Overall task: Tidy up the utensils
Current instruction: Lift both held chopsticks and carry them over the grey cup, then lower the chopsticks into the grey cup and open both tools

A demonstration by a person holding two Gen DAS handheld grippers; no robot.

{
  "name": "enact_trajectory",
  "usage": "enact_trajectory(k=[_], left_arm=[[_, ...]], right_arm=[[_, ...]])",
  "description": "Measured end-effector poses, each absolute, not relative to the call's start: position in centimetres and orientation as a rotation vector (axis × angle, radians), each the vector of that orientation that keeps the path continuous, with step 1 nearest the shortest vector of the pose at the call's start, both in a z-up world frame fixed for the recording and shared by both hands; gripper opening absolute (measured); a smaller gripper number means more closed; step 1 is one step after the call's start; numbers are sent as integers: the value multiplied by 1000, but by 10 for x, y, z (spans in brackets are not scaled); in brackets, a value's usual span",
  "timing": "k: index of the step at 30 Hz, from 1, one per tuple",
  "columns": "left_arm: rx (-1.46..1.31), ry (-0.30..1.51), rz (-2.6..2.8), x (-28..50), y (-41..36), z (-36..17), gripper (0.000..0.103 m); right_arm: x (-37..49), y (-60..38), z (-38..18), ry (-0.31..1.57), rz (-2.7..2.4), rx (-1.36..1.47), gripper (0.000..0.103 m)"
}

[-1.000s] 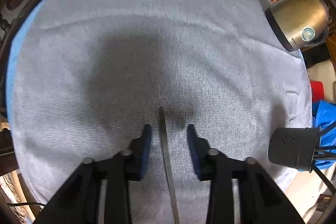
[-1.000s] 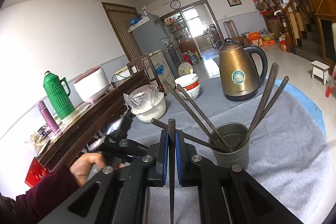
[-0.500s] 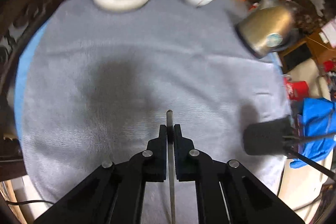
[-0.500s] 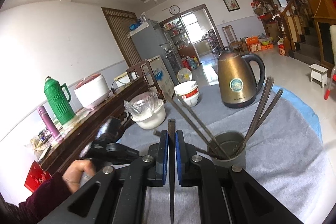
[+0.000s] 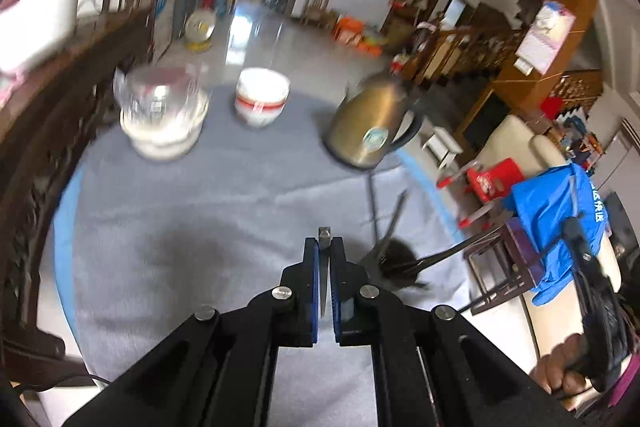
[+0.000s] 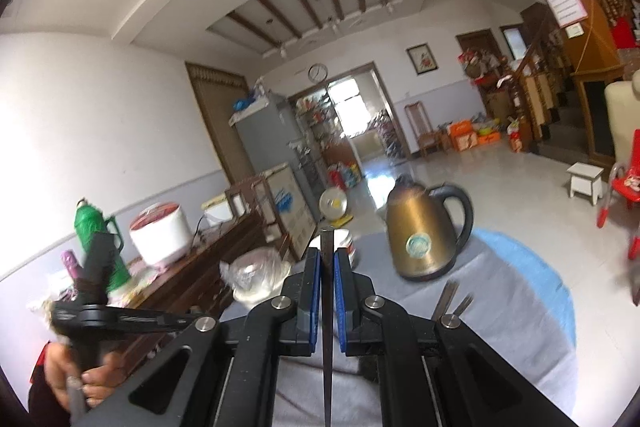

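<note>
One chopstick point(image 5: 324, 259) is being pinched in the clenched jaws of the left gripper point(image 5: 325, 247), just short of the holder point(image 5: 394, 263); another chopstick point(image 6: 328, 307) is being clamped by the right gripper point(image 6: 328, 255). Beyond the holder, a kettle point(image 5: 368, 131) is standing on the table point(image 5: 200, 211). Each tip is best being steered slowly into the holder, clear of the sticks already leaning there.

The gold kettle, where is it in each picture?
Left wrist view: the gold kettle stands on the grey cloth, upper middle, right of the red-striped bowl.
Right wrist view: the kettle stands right of centre, above the right gripper.
Shared landmark: the red-striped bowl, left of the kettle in both views.
</note>
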State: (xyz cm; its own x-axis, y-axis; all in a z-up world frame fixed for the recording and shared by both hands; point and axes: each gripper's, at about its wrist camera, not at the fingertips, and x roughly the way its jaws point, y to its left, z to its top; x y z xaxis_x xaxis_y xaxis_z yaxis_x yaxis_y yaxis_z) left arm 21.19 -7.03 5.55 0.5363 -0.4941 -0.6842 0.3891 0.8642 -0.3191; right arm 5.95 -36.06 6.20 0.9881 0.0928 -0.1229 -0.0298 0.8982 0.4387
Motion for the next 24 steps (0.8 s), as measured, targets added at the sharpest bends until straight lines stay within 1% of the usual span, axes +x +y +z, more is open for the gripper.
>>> enact_trajectory(k=[4,9,15,19,24], left_arm=[[-113,762,-530,205,-78,88,5],[-99,678,-546,196,-89,116,5],[-103,562,-556,184,-105,139,5],[-108,501,-577,179,-119,141,5],[-127,481,-585,181,-136,124,5]], right_arm=[[58,-367,79,83,21,436,7],[62,-366,92,21,-46,411,7],[71,-352,89,-31,-130,348,7],[84,-349,76,-34,-159,353,7],[98,-355,54,23,-181,390,7]])
